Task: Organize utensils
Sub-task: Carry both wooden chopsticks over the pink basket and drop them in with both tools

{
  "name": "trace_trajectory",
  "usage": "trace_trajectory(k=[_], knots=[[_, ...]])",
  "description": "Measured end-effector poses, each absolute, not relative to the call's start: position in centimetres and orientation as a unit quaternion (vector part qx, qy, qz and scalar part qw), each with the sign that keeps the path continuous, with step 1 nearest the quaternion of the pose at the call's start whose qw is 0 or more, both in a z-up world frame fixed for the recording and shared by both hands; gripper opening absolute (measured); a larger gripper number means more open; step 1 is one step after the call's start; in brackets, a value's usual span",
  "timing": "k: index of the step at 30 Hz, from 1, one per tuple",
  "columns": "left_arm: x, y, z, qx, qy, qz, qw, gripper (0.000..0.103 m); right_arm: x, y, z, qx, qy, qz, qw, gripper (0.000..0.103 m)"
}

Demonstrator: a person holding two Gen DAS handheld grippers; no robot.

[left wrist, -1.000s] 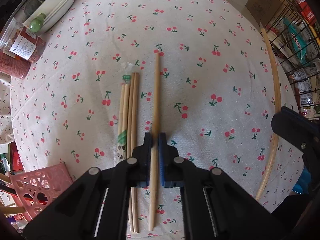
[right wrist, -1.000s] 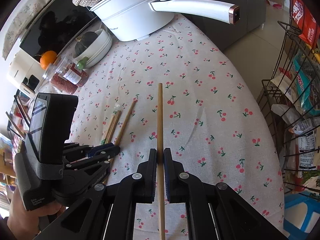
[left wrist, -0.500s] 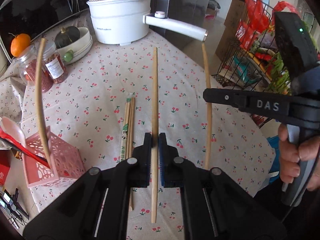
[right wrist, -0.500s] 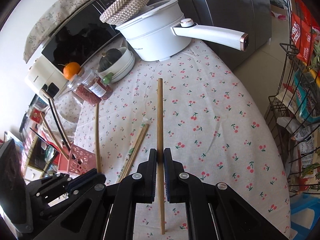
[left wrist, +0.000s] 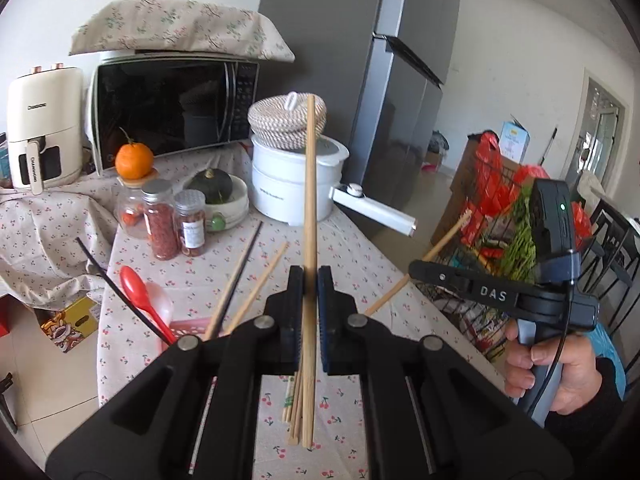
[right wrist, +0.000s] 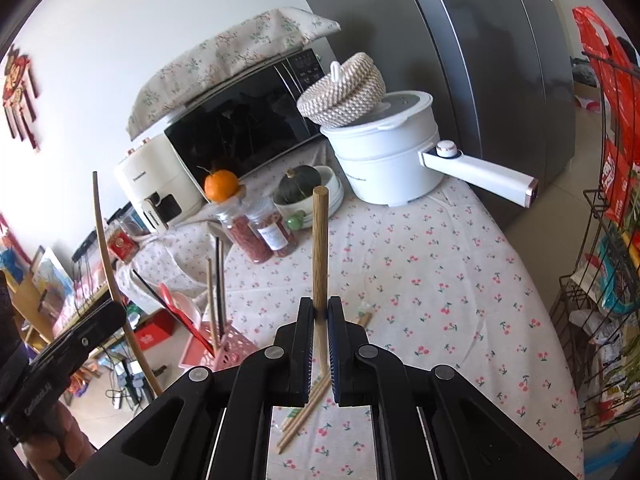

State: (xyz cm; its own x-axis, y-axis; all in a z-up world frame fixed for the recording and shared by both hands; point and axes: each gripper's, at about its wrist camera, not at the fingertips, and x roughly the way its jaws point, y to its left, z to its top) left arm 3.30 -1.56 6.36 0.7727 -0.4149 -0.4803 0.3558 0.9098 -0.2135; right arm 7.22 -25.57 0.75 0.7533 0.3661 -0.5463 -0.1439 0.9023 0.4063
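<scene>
My left gripper [left wrist: 310, 276] is shut on a long wooden chopstick [left wrist: 309, 184], held up above the cherry-print table [left wrist: 360, 264] and pointing toward the white pot. My right gripper [right wrist: 319, 312] is shut on a second wooden chopstick [right wrist: 320, 240], also raised. Each gripper shows in the other's view: the right one [left wrist: 414, 271] to the right with its stick [left wrist: 444, 240], the left one [right wrist: 118, 314] at the far left with its stick [right wrist: 105, 252]. Several more chopsticks [left wrist: 295, 404] lie bundled on the cloth below. A pink basket [right wrist: 230, 354] at the table's left edge holds a red spoon [left wrist: 138, 288] and dark and wooden chopsticks.
At the back stand a white pot [right wrist: 384, 152] with a long handle and a woven lid, spice jars [left wrist: 162, 220], an orange [left wrist: 134, 160], a squash in a bowl [left wrist: 212, 186] and a microwave [left wrist: 168, 112]. A wire rack [right wrist: 608, 264] of packets flanks the table's right side.
Both grippers have risen from the tabletop and tilted upward, each carrying its chopstick. The views swung from the cloth to the back of the table and the room.
</scene>
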Motion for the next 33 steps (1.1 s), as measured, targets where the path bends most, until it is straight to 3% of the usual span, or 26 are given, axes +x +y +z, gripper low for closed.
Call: trace_trajectory(k=[7,14,24,29,33], knots=[[4.2,3.7,5.9,-0.115,0.192,-0.127,0.966,0.008,7.1,-23.7,2.1,0.172,0.307,0.164,0.922,0.007],[5.2,4.7,4.2,-0.087,0.139,-0.078,0.983,0.008,7.2,-21.8,1.6,0.161,0.317,0.179,0.917,0.007],[7.2,4.6,0.1,-0.076,0.17,-0.064,0.98,0.008,7.3,-21.2,1.4,0.158,0.314,0.185,0.918,0.007],[7.6,5.4,-0.5,-0.098,0.212,-0.066,0.97,0.019,6.8,-20.8,2.2,0.157,0.305,0.201,0.918,0.007],[6.8,6.0,-0.1,-0.109,0.24,-0.073,0.962,0.037,6.2,-20.3,3.2,0.158,0.296,0.218,0.916,0.007]])
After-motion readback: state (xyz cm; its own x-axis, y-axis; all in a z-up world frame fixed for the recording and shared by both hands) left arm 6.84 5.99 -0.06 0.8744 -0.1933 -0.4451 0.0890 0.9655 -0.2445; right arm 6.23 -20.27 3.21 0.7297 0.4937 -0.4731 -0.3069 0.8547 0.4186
